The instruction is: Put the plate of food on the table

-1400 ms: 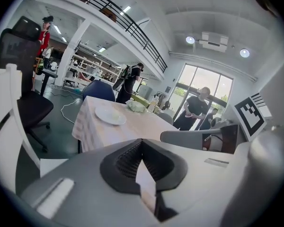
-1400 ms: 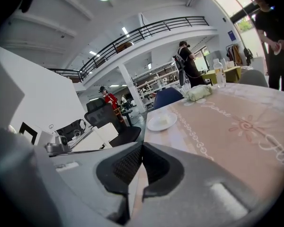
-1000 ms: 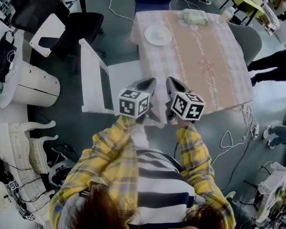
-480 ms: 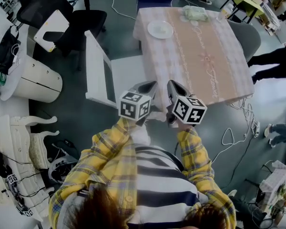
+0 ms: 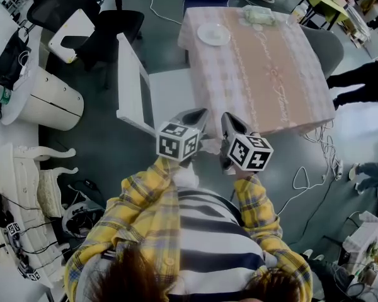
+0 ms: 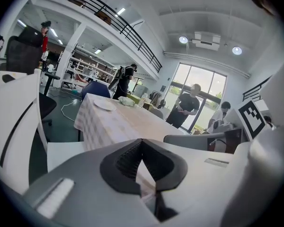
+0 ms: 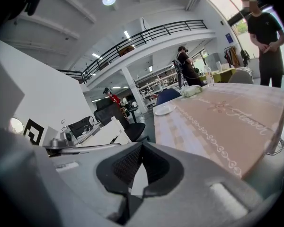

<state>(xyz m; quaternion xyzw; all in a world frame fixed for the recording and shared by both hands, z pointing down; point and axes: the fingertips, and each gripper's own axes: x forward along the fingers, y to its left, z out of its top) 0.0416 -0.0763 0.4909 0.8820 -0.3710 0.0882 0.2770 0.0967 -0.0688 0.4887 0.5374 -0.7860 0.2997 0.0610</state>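
The left tool (image 5: 200, 112) and the right tool (image 5: 227, 116) hover side by side, both closed and empty, near the desk (image 5: 283, 87), well apart from the plate (image 5: 213, 34).

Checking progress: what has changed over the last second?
The left gripper and right gripper drew back a little from the pink-clothed square table, with the person. Nothing was taken or let go. Both stay shut and empty; the white round plate stays on the table.
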